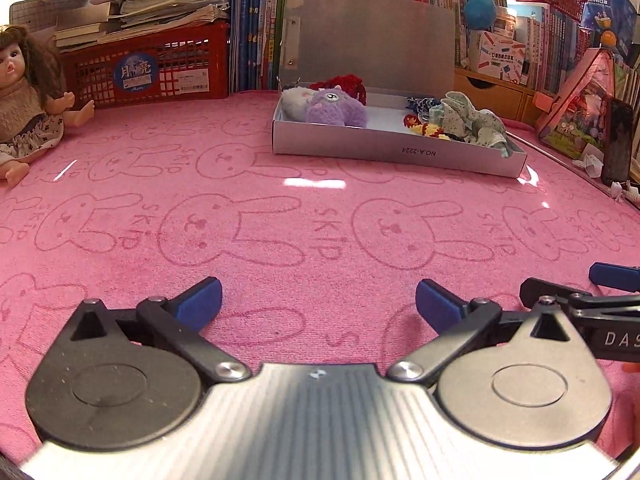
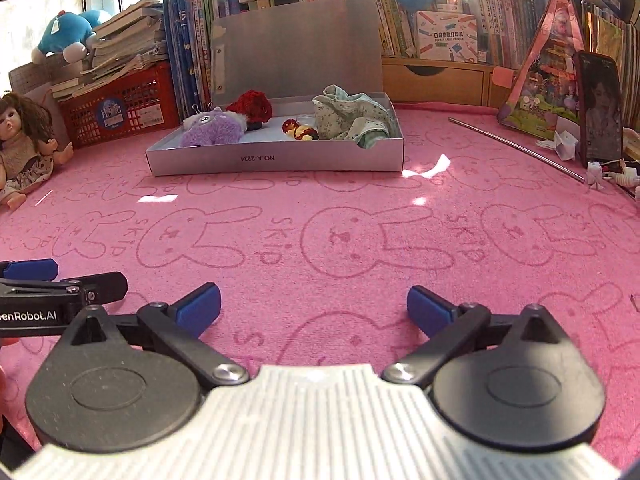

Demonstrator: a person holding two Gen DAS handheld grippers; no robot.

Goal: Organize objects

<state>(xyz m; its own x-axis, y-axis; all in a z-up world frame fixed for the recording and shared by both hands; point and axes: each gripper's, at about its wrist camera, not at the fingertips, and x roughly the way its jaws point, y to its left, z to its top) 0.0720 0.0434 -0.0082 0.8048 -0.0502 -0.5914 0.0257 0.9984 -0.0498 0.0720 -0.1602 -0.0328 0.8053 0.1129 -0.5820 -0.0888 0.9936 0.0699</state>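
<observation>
Left wrist view: your left gripper (image 1: 319, 302) sat spread wide, nothing between its fingers; right gripper (image 2: 314, 304) was likewise spread and empty. Ahead at 12 o'clock lay bare pink cloth (image 2: 360, 216), then the open box (image 2: 280, 160) holding purple plush (image 2: 214, 130) and floral cloth (image 2: 352, 120). Probably close the lid next: approach level, one gripper per side.

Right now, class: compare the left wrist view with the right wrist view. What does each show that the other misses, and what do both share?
Only the left wrist view shows the blue braided item in the box. Only the right wrist view shows the whole metal rod on the cloth and the lit phone screen. Both show the open grey box, the purple plush, the doll and the pink rabbit cloth.
</observation>
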